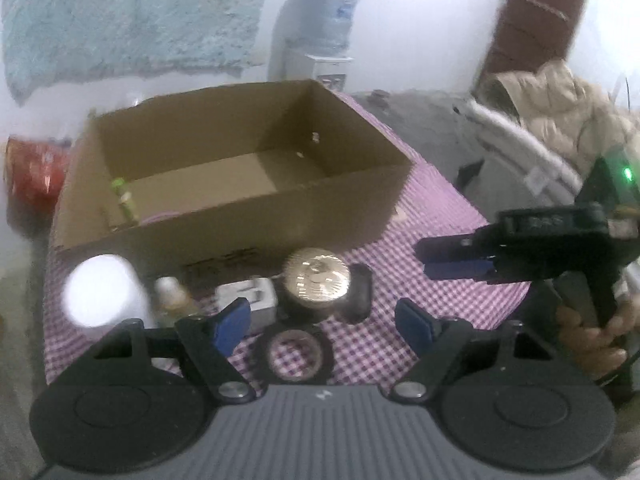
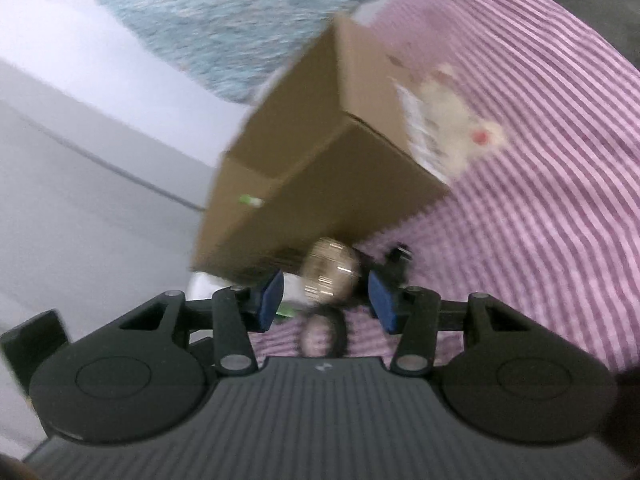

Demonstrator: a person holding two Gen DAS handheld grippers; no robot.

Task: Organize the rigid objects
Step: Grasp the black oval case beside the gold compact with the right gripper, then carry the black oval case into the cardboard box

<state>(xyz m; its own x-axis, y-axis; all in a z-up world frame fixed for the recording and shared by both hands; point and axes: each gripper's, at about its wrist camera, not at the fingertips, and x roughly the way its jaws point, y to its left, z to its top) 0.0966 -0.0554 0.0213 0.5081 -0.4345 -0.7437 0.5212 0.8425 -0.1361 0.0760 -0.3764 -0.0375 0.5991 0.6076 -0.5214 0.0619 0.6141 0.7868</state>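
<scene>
A table covered by a purple-and-white checked cloth (image 1: pixel 432 208) carries everything. On it sits a large open brown cardboard box (image 1: pixel 224 216), its far side toward the wall; inside, by its left wall, lie a few small items with a green tip, too blurred to name. The right wrist view shows the same box (image 2: pixel 320 168) tilted and smeared, with a torn white label on its side.

In front of the box's near wall the loose objects lie in a row. At the left is a round white object (image 1: pixel 100 294), blurred; beside it a small clear bottle with a white cap (image 1: pixel 170 296); then a white boxy plug adapter (image 1: pixel 250 298); then a black flashlight with a round shiny reflector face (image 1: pixel 316 284), its reflector turned up toward the camera. Just in front of the flashlight lies a black ring of tape (image 1: pixel 296 354) flat on the cloth.

The left tool (image 1: pixel 320 324) hangs above the tape ring, its blue-padded jaws wide apart with nothing between them. The right tool (image 1: pixel 440 260) reaches in from the right, held by a hand (image 1: pixel 592 340); in its own view the right tool (image 2: pixel 326 300) has its jaws partly open, and the flashlight (image 2: pixel 330 276) shows beyond them without touching the pads.
</scene>
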